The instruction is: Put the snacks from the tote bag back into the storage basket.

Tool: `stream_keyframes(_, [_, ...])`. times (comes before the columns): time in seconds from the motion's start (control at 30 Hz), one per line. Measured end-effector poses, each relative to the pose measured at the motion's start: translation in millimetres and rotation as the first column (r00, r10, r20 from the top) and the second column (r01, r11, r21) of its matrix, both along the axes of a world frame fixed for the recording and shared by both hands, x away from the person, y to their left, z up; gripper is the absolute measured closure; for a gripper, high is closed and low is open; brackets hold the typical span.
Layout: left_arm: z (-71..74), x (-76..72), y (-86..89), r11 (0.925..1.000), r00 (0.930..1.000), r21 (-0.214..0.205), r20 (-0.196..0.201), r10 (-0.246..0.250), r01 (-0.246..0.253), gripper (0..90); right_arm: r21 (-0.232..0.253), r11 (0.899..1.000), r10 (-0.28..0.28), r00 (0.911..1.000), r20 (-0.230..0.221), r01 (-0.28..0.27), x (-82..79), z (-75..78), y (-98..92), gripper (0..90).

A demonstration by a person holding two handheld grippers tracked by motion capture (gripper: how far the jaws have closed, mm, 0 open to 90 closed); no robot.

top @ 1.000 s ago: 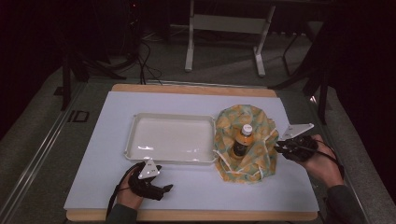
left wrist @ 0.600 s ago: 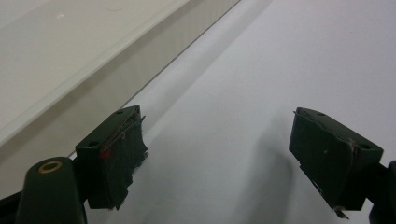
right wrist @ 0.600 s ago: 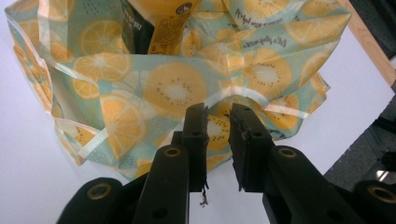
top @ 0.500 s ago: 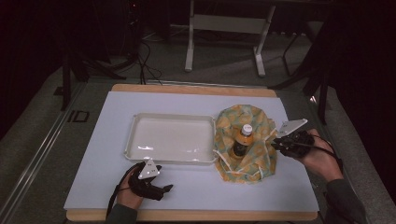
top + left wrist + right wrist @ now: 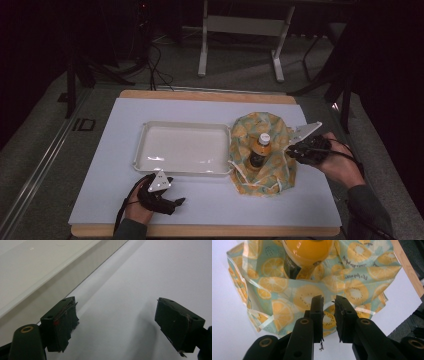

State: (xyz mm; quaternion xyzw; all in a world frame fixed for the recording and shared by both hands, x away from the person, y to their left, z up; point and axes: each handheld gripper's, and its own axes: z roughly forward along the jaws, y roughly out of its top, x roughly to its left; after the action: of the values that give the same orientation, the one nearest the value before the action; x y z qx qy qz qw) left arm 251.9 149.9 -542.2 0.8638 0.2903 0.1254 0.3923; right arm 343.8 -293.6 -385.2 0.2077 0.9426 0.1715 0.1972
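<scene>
Tongs first. Left tongs (image 5: 117, 325) spread wide, nothing between the jaws, low over bare white tabletop (image 5: 140, 277); just beside the long wall of the cream tray (image 5: 45, 270), apart from it. Same left tongs in the high view (image 5: 170, 200), held in the left hand (image 5: 142, 202) near the front edge, in front of the tray's near left corner, grey three-cornered plate on top. Tray (image 5: 150, 150) shallow, rectangular, lying flat at the middle of the tabletop.

Right tongs (image 5: 329, 312) narrowed to a slim gap, jaws not quite meeting, tips over the near edge of the patterned cloth bag (image 5: 362, 282); whether any cloth is pinched between them, cannot tell. From above, right tongs (image 5: 292, 149) at the right-hand edge of the bag (image 5: 277, 175), right hand (image 5: 340, 165) behind, cable looping over the wrist.

Bag printed with orange and kiwi slices on pale green, spread open and rumpled on the tabletop, touching the tray's right end, white cord along its lower hem. Bottle (image 5: 259, 150) upright in the bag's middle, white cap, orange drink, dark label; seen close as an orange body (image 5: 307, 252) beyond the jaws.

Wooden board edge (image 5: 210, 95) framing the white surface, dark floor and a metal stand (image 5: 240, 30) beyond.
</scene>
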Motion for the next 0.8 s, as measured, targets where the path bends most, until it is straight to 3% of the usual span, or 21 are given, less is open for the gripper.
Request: stream_keyframes(0.8, [0.1, 0.0, 0.2, 1.0, 1.0, -0.004, -0.003, -0.002, 0.002, 18.0, 0.001, 0.999, 0.04, 0.9991, -0.011, -0.04, 12.4, 11.9, 25.8, 70.6])
